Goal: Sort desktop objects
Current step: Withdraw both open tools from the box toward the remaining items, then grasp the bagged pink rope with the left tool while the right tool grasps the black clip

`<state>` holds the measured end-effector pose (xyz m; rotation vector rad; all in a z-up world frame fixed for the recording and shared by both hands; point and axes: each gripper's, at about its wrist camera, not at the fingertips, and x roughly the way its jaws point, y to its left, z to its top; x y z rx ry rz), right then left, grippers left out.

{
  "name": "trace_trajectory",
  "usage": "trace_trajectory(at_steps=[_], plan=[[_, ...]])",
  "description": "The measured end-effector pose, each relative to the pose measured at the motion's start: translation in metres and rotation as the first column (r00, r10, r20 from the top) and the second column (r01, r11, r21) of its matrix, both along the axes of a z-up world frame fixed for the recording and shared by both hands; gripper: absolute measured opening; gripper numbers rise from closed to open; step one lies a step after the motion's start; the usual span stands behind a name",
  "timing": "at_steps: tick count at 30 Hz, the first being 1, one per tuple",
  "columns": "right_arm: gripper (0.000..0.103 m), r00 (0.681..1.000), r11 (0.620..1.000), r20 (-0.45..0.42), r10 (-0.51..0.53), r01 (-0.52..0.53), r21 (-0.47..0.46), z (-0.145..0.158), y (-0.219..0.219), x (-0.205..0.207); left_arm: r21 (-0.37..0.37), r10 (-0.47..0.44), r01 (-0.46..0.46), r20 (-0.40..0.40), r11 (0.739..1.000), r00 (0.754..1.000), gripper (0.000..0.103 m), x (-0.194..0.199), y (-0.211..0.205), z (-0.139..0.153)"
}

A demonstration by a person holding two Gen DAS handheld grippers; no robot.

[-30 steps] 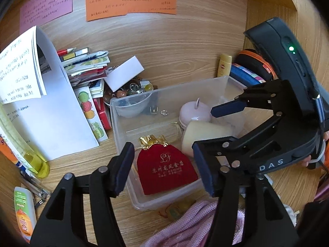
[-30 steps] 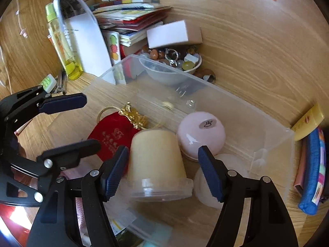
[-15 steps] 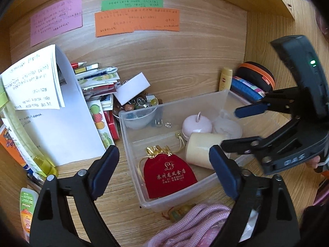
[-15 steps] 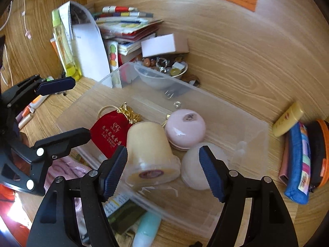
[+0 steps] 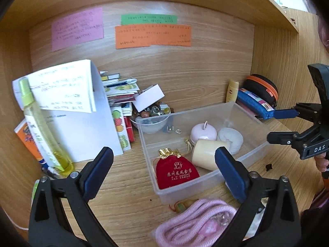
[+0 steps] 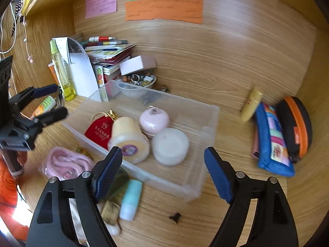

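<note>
A clear plastic box [image 5: 185,111] [image 6: 174,96] sits on the wooden desk. In it lie a red pouch [image 5: 176,170] [image 6: 98,130], a cream jar [image 5: 205,154] [image 6: 128,138] on its side, a pink round case [image 5: 202,132] [image 6: 154,120] and a white round pad [image 5: 230,138] [image 6: 170,146]. My left gripper [image 5: 162,160] [image 6: 56,99] hangs in front of the box, jaws opening, with nothing between them. My right gripper [image 6: 163,154] [image 5: 277,125] hovers at the box's right side, also opening and holding nothing.
A pink coiled rope [image 5: 195,222] and a teal tube [image 6: 131,199] lie before the box. Left of it stand a yellow-green bottle [image 5: 41,127], white papers and stacked books [image 6: 109,51]. A bead bowl [image 6: 141,80] is behind. A blue pouch [image 6: 271,140], a black case [image 6: 296,123] and a yellow tube [image 6: 251,107] sit right.
Both grippers have drawn back and up from the box while their jaws widened. The red pouch and the cream jar stay lying in the box.
</note>
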<state>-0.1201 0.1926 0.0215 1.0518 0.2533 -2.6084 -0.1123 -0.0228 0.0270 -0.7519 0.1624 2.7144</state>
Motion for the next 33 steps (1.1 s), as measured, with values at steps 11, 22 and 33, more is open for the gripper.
trace_trajectory(at_steps=[11,22,33], plan=[[0.084,1.0,0.999,0.002,-0.023,0.023,-0.024,-0.022,0.029,0.031,-0.057,0.048,-0.047,0.02,0.997,0.999,0.101,0.043,-0.008,-0.017],[0.084,1.0,1.0,0.016,-0.015,0.015,-0.012,-0.039,0.039,0.054,-0.132,0.114,-0.095,0.145,0.987,0.983,0.101,0.082,-0.032,-0.06],[0.084,0.998,1.0,0.067,-0.018,0.019,-0.014,-0.058,0.038,0.058,-0.238,0.053,0.001,0.22,0.971,0.974,0.101,0.077,-0.006,-0.086]])
